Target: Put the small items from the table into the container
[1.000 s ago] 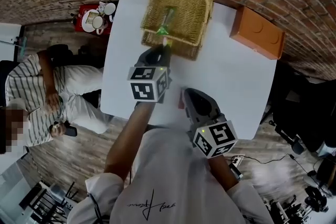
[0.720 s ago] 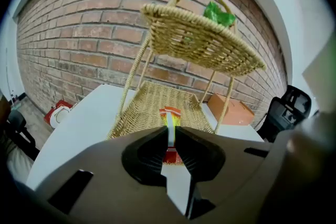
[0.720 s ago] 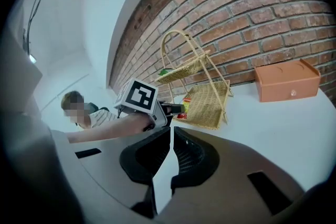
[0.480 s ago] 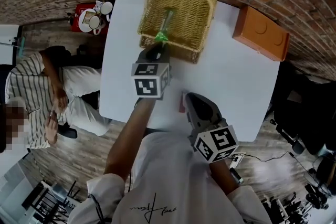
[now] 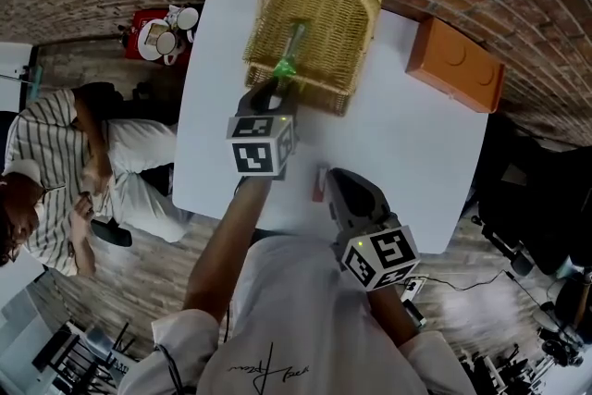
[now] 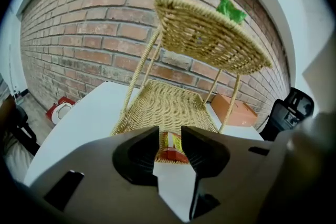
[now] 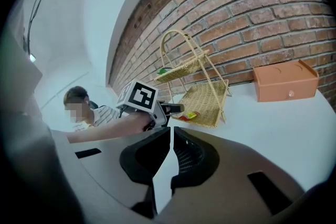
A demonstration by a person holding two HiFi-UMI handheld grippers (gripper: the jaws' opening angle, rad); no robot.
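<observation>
The left gripper is seen with jaws opening around a small red-and-yellow packet at the front lip of the two-tier woven wicker basket, while the slim reddish item on the white table is found just beside the shut, empty right gripper, judged the nearer tool.

Soft, even indoor light: the white tabletop is the brightest area, and the floor around 8 o'clock is dim. The left gripper view and right gripper view are fisheye circles with black corners, bowing the brick wall; nearest parts look soft.
</observation>
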